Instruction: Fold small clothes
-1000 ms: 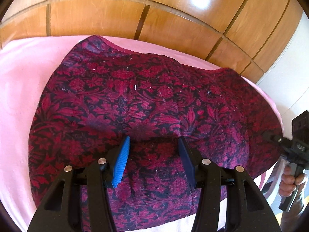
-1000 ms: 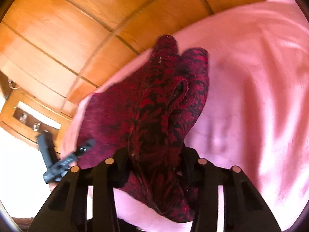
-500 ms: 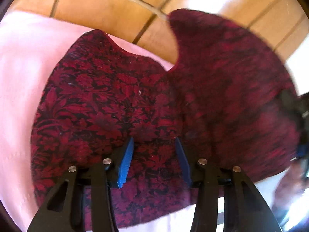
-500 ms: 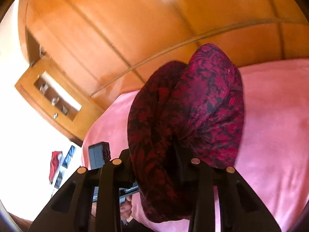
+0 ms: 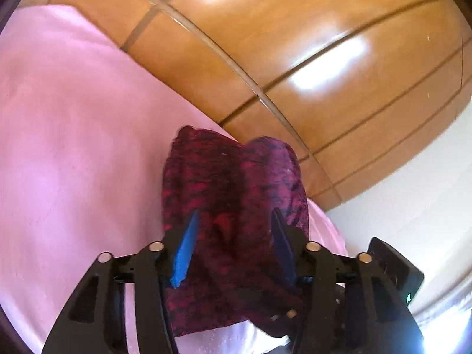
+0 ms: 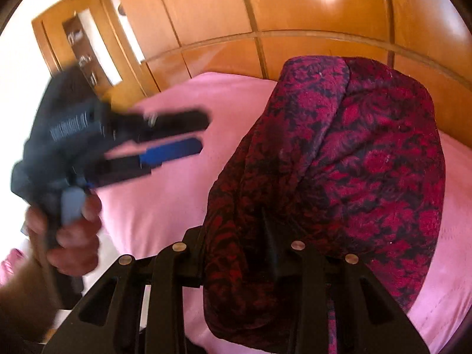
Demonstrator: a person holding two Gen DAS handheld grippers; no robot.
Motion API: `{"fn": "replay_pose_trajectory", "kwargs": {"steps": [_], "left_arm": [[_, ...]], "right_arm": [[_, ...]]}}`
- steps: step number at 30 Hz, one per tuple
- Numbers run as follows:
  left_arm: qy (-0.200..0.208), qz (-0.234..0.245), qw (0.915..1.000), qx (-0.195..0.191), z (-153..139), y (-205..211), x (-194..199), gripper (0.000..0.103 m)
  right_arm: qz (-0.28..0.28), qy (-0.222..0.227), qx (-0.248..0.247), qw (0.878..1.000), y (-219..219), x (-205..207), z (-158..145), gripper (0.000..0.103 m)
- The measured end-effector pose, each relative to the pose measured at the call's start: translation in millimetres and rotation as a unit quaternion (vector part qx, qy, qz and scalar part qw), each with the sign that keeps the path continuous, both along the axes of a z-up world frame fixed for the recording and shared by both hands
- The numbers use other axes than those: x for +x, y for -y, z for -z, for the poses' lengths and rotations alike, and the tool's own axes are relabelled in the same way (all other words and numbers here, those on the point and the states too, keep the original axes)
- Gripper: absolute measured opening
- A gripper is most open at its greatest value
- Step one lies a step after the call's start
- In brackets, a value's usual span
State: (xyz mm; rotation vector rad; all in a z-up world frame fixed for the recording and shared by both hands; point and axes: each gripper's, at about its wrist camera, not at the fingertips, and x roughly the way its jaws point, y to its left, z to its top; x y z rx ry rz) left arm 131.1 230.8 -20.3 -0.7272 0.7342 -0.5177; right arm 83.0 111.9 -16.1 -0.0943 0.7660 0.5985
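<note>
A dark red floral garment (image 6: 368, 147) hangs bunched and doubled over above the pink bedcover (image 6: 165, 200). My right gripper (image 6: 236, 221) is shut on its lower folds; cloth covers the left finger. In the right wrist view my left gripper (image 6: 203, 132) hovers over the bedcover to the garment's left, a hand (image 6: 73, 230) on its grip. Its jaws are opening and only pink cover shows between them. In the left wrist view the garment (image 5: 233, 177) hangs just beyond my left gripper (image 5: 236, 211), and the right gripper's body (image 5: 392, 268) shows at lower right.
A glossy wooden headboard (image 5: 295, 44) runs behind the bed. A wooden cabinet (image 6: 88, 29) stands at the far left of the right wrist view. A white wall (image 5: 413, 191) lies to the right, and the pink bedcover (image 5: 73, 132) stretches to the left.
The garment lay flat under my left gripper; the right gripper has lifted one side and carried it across, so it now hangs bunched. My left gripper has come off the cloth and swung aside.
</note>
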Motion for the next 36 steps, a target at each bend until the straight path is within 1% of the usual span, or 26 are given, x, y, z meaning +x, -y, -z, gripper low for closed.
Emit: {"fn": "replay_pose_trajectory", "kwargs": {"steps": [3,5,6,7,8,9,10,11,13,14,15,17,18,19,21,22,23,24,25,26,28,29,31,34,35,36], "left_arm": [[-0.009,0.033,0.9994,0.010,-4.6,22.3,17.9,0.061],[-0.024,0.050,0.9982,0.024,-3.8,39.3,31.9,0.061],[-0.033,0.073,0.9964,0.028,-2.6,48.2,39.9,0.061],[-0.039,0.082,0.9952,0.038,-3.4,54.3,43.2,0.061],[-0.042,0.082,0.9944,0.051,-3.3,59.8,44.9,0.049],[-0.045,0.087,0.9930,0.066,-4.3,64.4,47.8,0.030],[-0.046,0.089,0.9918,0.080,-7.1,68.1,49.1,0.028],[-0.047,0.083,0.9914,0.090,-9.5,69.5,49.0,0.023],[-0.044,0.074,0.9913,0.100,-15.6,66.4,47.3,0.019],[-0.042,0.073,0.9914,0.100,-18.6,65.6,46.9,0.014],[-0.040,0.070,0.9916,0.101,-21.8,62.5,43.9,0.014],[-0.038,0.069,0.9910,0.109,-26.6,60.1,42.5,0.014],[-0.036,0.069,0.9906,0.112,-26.7,59.9,43.6,0.014],[-0.035,0.067,0.9897,0.122,-27.6,60.3,44.2,0.014],[-0.036,0.063,0.9881,0.136,-27.6,60.2,43.6,0.014],[-0.038,0.059,0.9878,0.139,-26.9,61.5,49.0,0.014],[-0.041,0.055,0.9877,0.140,-25.0,62.1,52.3,0.014],[-0.045,0.050,0.9875,0.143,-23.0,59.4,50.9,0.014],[-0.048,0.046,0.9871,0.146,-20.5,61.7,59.6,0.014],[-0.052,0.042,0.9866,0.149,-18.3,59.6,61.0,0.014],[-0.063,0.028,0.9838,0.165,-10.2,50.7,61.3,0.014],[-0.071,0.019,0.9818,0.175,-5.5,46.2,62.7,0.014],[-0.090,0.005,0.9776,0.190,6.9,37.0,64.8,0.014],[-0.097,-0.013,0.9729,0.210,17.8,35.8,62.4,0.017],[-0.095,-0.018,0.9726,0.211,19.7,36.8,61.1,0.017],[-0.092,-0.026,0.9738,0.206,20.0,37.4,59.0,0.017]], "right_arm": [[-0.005,0.026,-0.021,0.999,-6.2,-8.4,-2.3,0.030],[-0.007,0.033,-0.021,0.999,-5.7,-11.6,-1.6,0.030],[-0.007,0.035,-0.020,0.999,-4.7,-13.3,-1.6,0.030],[-0.006,0.036,-0.020,0.999,-0.1,-18.0,1.2,0.030],[-0.005,0.040,-0.020,0.999,1.6,-18.7,0.4,0.031],[-0.004,0.043,-0.019,0.999,3.4,-19.8,-0.4,0.034],[-0.006,0.045,-0.015,0.999,5.9,-21.7,-2.2,0.038],[-0.024,0.041,0.007,0.999,12.1,-26.4,-8.3,0.047],[-0.052,0.027,0.056,0.997,25.2,-34.0,-23.0,0.052],[-0.060,0.023,0.072,0.995,33.6,-38.0,-29.1,0.057],[-0.070,0.021,0.093,0.993,46.1,-44.1,-37.2,0.060],[-0.072,0.020,0.128,0.989,69.7,-50.7,-49.0,0.061],[-0.061,0.020,0.141,0.988,83.6,-51.9,-53.5,0.061],[-0.052,0.024,0.142,0.988,88.4,-52.0,-55.4,0.061],[-0.016,0.038,0.112,0.993,100.4,-46.7,-50.3,0.061],[-0.007,0.034,0.103,0.994,97.6,-40.8,-46.9,0.061],[0.003,0.025,0.094,0.995,94.5,-34.3,-39.3,0.057],[0.006,0.018,0.086,0.996,89.3,-28.9,-32.0,0.054],[0.008,0.012,0.080,0.997,85.6,-10.0,-26.5,0.053],[0.010,0.000,0.071,0.997,79.1,-3.5,-18.6,0.051],[0.014,-0.012,0.072,0.997,66.1,6.2,-6.3,0.051],[0.011,-0.012,0.062,0.998,50.0,9.3,0.4,0.051],[0.013,0.006,0.033,0.999,32.2,11.5,4.7,0.051],[0.018,0.042,-0.028,0.999,-0.7,8.6,18.7,0.051],[0.019,0.051,-0.040,0.998,-5.3,8.7,21.1,0.052],[0.017,0.050,-0.039,0.998,-3.4,9.0,20.5,0.052]]}}
